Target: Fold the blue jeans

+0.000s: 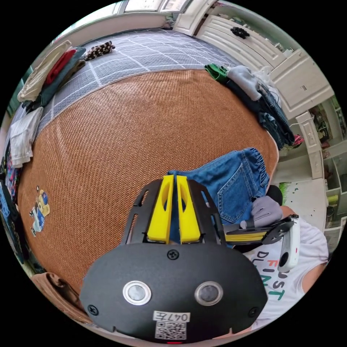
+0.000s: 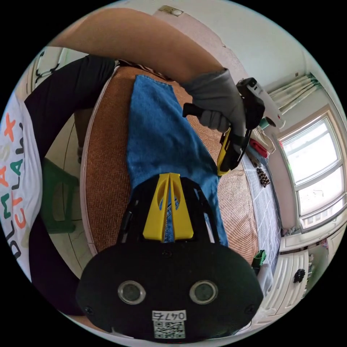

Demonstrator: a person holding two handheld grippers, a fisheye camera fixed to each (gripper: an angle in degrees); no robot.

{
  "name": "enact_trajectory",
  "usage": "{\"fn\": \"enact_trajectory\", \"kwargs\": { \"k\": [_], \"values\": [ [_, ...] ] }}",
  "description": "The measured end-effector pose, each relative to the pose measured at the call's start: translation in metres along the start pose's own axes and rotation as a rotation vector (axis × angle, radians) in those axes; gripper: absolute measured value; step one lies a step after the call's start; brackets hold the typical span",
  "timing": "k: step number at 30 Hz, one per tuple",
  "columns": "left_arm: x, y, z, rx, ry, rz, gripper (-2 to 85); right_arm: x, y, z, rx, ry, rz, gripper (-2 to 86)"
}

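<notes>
We see the jeans lying on a brown woven mat on the bed, close to the edge where the person stands. In the left gripper view the waist end with its bunched band and a back pocket shows. In the right gripper view the jeans stretch out long and flat along the mat.

We think the jeans are soft and floppy, but thicker and heavier than a shirt. They will bend where we fold them and will not break. The cloth looks rough, so it should not slip out of a pinch. The thick seams and the waist band look like good spots to hold, since they do not stretch much. If we hold only one layer, the other may sag, so we want to pinch both layers at an edge.

The left tool has its yellow jaws almost together, with blue cloth showing in the thin gap between them. It seems to be pinching an edge of the jeans. The right tool looks the same, its jaws nearly shut with blue cloth between them.

In the right gripper view a gloved hand holds the left tool above the far side of the jeans. In the left gripper view the right tool sits by the pocket end.

Piles of clothes lie at the far corners of the bed, well apart from the jeans.
</notes>
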State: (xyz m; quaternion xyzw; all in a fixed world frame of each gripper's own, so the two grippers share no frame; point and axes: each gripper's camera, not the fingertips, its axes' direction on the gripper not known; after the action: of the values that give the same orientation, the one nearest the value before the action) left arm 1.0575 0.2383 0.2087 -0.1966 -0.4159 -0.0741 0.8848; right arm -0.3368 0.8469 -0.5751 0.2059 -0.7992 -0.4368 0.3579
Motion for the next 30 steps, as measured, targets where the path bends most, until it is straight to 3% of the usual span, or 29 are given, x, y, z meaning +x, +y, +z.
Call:
{"fn": "enact_trajectory", "kwargs": {
  "k": [4,8,12,14,16,19,22,28,30],
  "values": [
    [-0.044,0.0,0.004,0.088,0.198,-0.128,-0.3,0.003,-0.004,0.0,-0.005,-0.027,0.003,-0.7],
    [-0.054,0.0,0.029,0.135,0.236,-0.154,0.5,0.005,-0.006,0.004,-0.012,-0.047,0.007,-0.6],
    [-0.056,0.027,-0.048,0.328,0.222,-0.163,1.4,0.006,-0.006,0.009,-0.012,-0.057,0.015,-0.6],
    [-0.038,0.072,-0.117,0.427,0.078,-0.096,0.7,0.007,-0.006,0.013,-0.014,-0.062,0.016,-0.6],
    [-0.014,0.106,-0.137,0.405,-0.057,-0.017,-0.3,0.009,-0.005,0.019,-0.017,-0.074,0.02,-0.6],
    [0.014,0.135,-0.099,0.211,-0.096,0.101,-0.3,0.016,-0.003,0.028,-0.018,-0.112,0.036,-0.6],
    [0.015,0.156,-0.054,0.055,-0.363,0.066,-0.3,0.022,0.002,0.037,-0.012,-0.146,0.054,-0.6],
    [-0.011,0.213,-0.125,0.125,-0.485,-0.136,-0.8,0.017,0.01,0.056,-0.013,-0.129,0.046,-0.6],
    [0.0,0.231,-0.146,0.18,-0.395,-0.103,-0.8,0.018,0.014,0.063,-0.014,-0.136,0.048,-0.6]
  ]
}}
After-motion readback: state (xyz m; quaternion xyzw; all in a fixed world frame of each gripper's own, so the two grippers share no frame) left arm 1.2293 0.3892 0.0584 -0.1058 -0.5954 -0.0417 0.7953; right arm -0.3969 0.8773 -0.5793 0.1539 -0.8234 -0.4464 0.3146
